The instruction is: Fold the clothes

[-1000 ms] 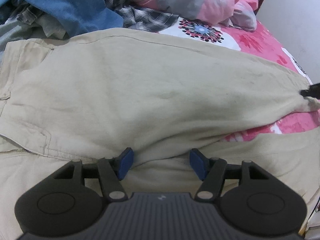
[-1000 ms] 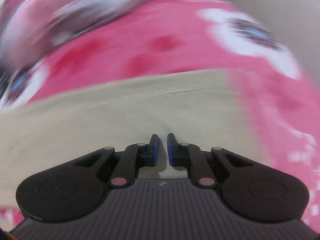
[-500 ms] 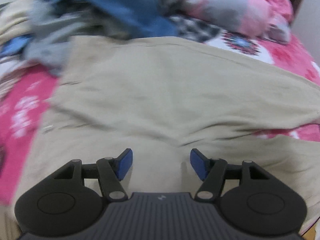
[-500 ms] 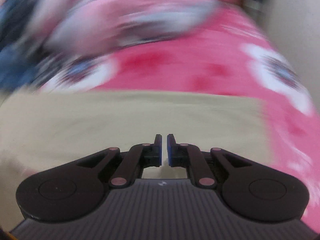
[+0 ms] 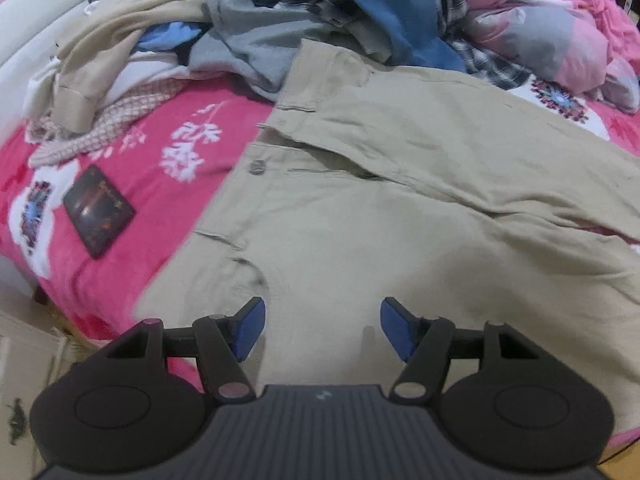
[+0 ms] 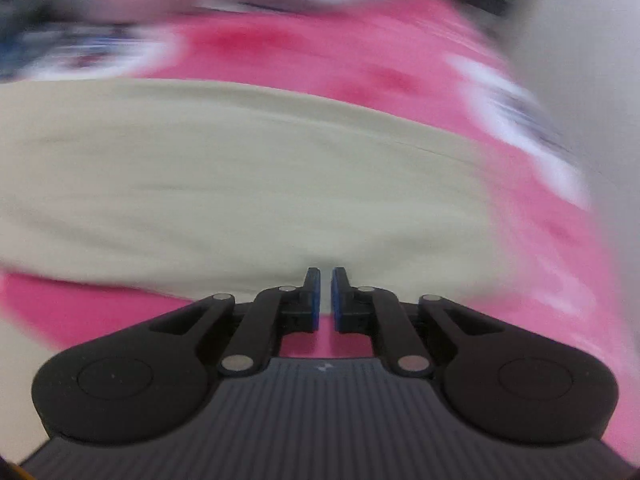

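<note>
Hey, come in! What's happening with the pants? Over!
Left gripper open, empty, above beige pants. Right gripper opening, nothing gripped. Pants flat on bed; clothes pile at waistband.

You are looking at trousers (image 5: 400,208) lying on the bed (image 5: 168,200), clothes pile (image 5: 280,20) behind, card (image 5: 98,210) lying left.

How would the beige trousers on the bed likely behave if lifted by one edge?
Probably floppy: the beige trousers lie creased and flattened against the pink bedspread. Likely to drape and unfold, since one layer already overlaps another. Not fragile; the cloth looks fairly sturdy.
</note>
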The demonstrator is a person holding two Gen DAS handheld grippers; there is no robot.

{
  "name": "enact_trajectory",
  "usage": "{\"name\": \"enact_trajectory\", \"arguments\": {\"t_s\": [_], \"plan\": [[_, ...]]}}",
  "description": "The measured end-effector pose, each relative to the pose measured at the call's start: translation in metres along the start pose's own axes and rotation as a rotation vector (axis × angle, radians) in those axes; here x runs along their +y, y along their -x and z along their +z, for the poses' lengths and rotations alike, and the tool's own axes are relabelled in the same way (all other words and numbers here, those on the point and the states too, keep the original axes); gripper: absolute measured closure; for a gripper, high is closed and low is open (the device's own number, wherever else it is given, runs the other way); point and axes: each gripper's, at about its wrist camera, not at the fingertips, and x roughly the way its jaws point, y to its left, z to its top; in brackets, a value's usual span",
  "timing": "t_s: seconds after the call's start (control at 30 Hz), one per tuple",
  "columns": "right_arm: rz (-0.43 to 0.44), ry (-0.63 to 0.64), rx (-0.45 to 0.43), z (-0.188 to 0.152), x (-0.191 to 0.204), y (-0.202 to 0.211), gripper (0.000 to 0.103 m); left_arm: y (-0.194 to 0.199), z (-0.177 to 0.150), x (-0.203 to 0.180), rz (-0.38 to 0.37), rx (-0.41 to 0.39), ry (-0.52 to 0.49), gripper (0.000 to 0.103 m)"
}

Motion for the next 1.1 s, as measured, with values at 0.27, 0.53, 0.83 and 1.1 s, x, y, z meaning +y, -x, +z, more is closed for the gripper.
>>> {"name": "enact_trajectory", "arguments": {"t_s": [0.27,0.53,0.83,1.1], "plan": [[0.398,0.24,-0.231,0.007,0.142,0.111,0.094,-0.021,-0.005,-0.067,-0.1,-0.032,-0.123,0.038],[0.656,0.449,-0.204,-0.038,0.227,0.109,0.1,-0.037,-0.029,-0.092,-0.071,0.014,-0.272,0.037],[0.211,0.107,-0.075,-0.014,0.038,0.07,0.097,-0.033,-0.036,-0.071,-0.079,0.049,-0.293,0.034],[0.718,0.332,-0.11,-0.023,0.189,0.103,0.102,-0.034,-0.034,-0.067,-0.038,0.081,-0.351,0.031]]}}
